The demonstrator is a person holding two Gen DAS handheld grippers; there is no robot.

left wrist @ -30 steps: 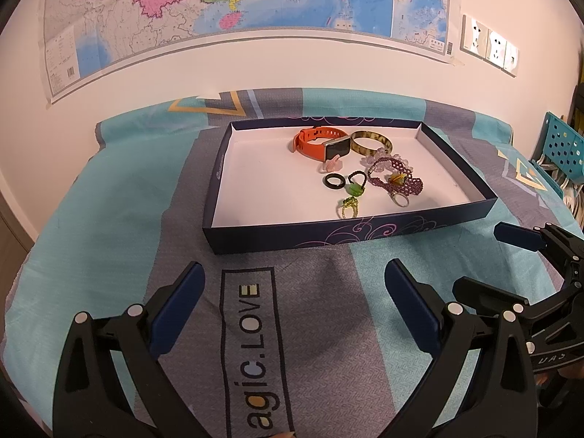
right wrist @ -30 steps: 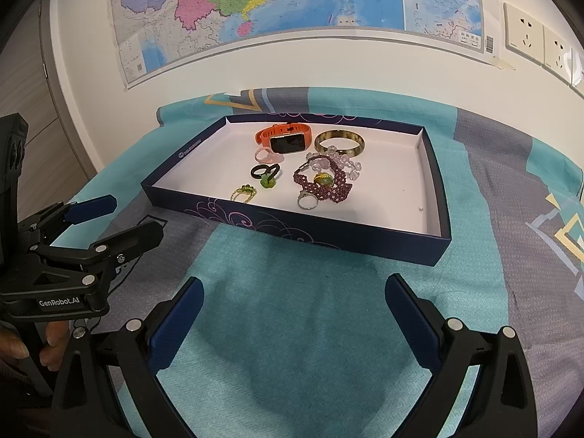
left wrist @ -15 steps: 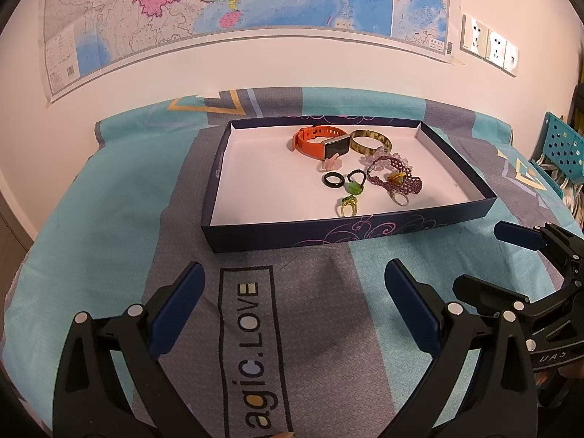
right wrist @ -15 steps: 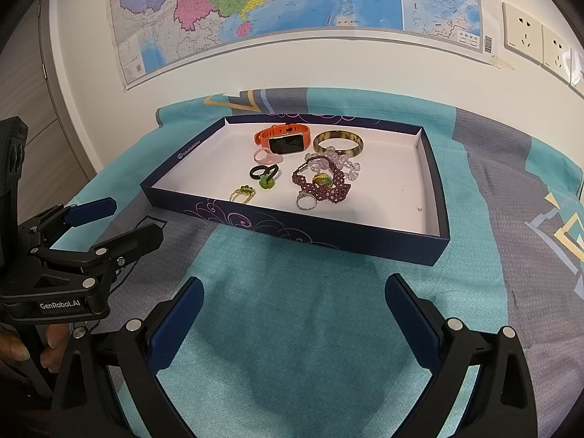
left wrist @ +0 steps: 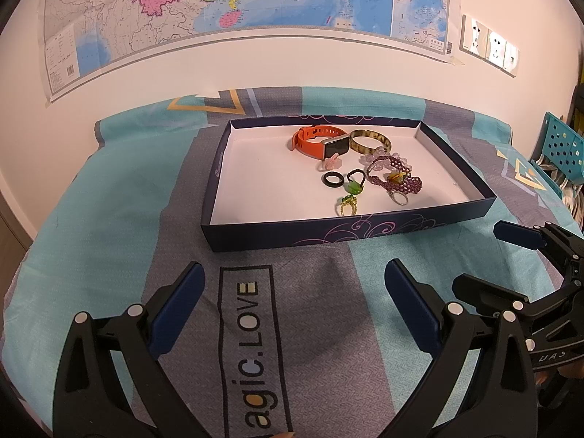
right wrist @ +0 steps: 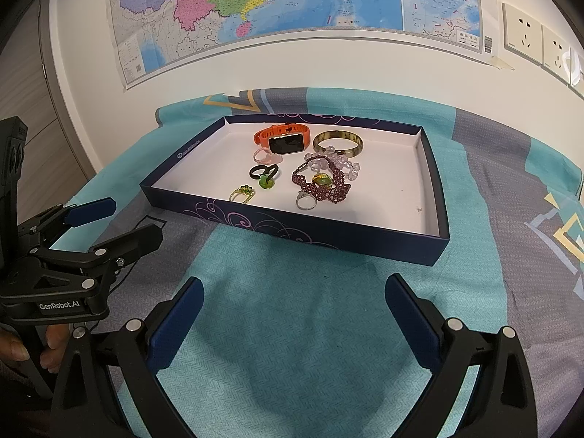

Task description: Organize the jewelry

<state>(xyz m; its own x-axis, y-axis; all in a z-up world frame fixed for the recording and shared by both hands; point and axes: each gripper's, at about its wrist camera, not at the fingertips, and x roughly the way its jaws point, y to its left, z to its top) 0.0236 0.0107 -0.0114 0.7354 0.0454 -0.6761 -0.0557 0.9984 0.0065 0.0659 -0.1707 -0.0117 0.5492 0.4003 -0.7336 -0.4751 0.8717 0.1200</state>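
Observation:
A dark blue shallow box [left wrist: 328, 235] [right wrist: 292, 228] with a white floor lies on the cloth. In it are an orange smartwatch [left wrist: 317, 142] [right wrist: 283, 138], a brown bangle [left wrist: 369, 141] [right wrist: 337, 142], a purple beaded bracelet [left wrist: 396, 182] [right wrist: 323, 184], a black ring [left wrist: 332, 180] [right wrist: 258, 171], green rings [left wrist: 353, 187] [right wrist: 265, 181], a gold-green ring [left wrist: 348, 206] [right wrist: 241, 194], a silver ring [left wrist: 399, 200] [right wrist: 306, 201], a pink ring [right wrist: 264, 155] and clear beads [right wrist: 346, 164]. My left gripper [left wrist: 294, 306] is open and empty, in front of the box. My right gripper [right wrist: 294, 314] is open and empty too.
A turquoise and grey patterned cloth [left wrist: 109, 200] covers the surface. A wall with a map [left wrist: 219, 7] and power sockets [right wrist: 536, 42] stands behind. A teal perforated chair [left wrist: 562, 149] is at the far right. Each gripper shows in the other's view, the right [left wrist: 522, 292] and the left [right wrist: 73, 248].
Both grippers have drifted very slightly; the box and jewelry look the same. Both stay open.

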